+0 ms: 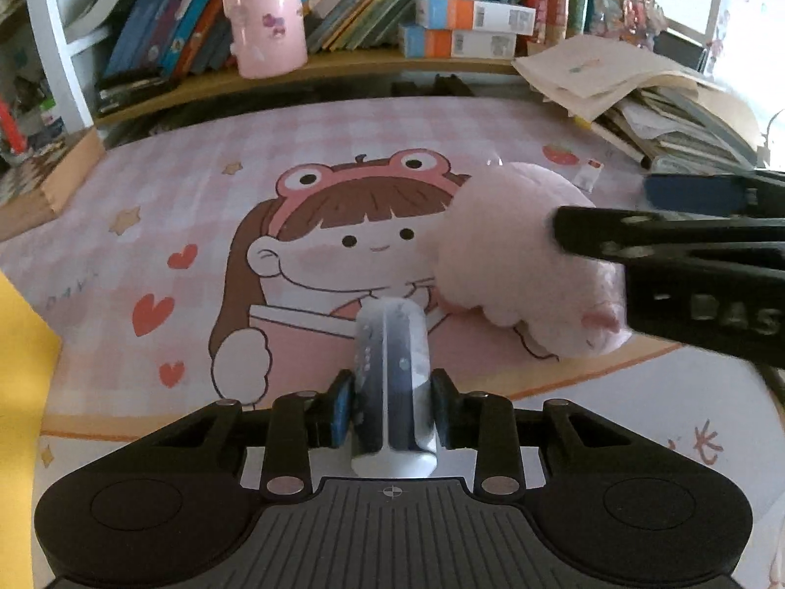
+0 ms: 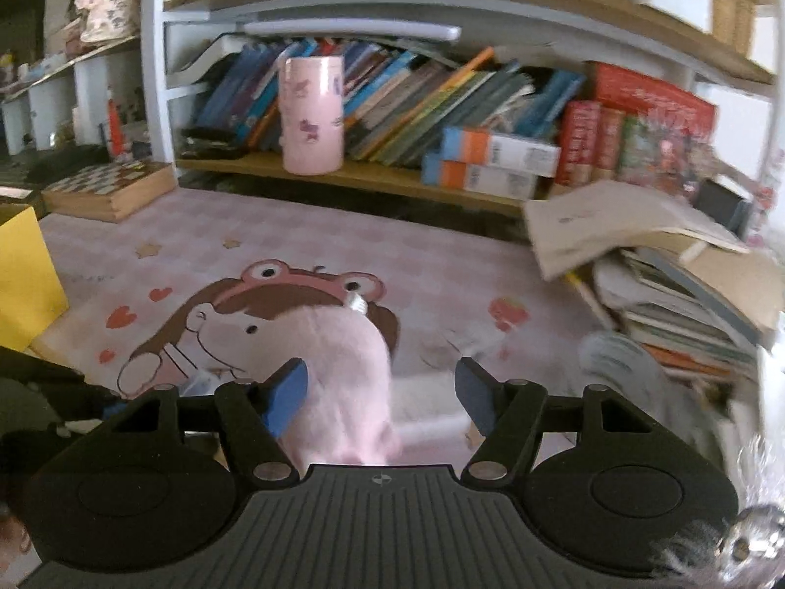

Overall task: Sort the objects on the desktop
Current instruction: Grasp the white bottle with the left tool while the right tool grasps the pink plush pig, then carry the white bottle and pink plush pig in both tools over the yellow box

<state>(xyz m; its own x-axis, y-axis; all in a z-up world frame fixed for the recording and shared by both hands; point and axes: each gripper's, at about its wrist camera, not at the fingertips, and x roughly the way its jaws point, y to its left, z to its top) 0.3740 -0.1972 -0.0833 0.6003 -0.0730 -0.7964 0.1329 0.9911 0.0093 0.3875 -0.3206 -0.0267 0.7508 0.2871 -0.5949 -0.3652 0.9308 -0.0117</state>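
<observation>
Gripping a small grey-and-white case (image 1: 392,383) between our left gripper (image 1: 392,407) pads, we have it low over the pink desk mat (image 1: 147,206). Our right gripper (image 2: 380,392) stands partly open around the pink plush toy (image 2: 343,383), pads not visibly pressing. We judge both pickups underway; next comes closing on the toy. Letters "DAS" show on the right gripper's arm.

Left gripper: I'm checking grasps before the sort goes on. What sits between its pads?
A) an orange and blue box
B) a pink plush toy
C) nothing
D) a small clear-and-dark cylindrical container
D: in the left wrist view the left gripper has both pads pressed on the small clear-and-dark cylindrical container.
</observation>
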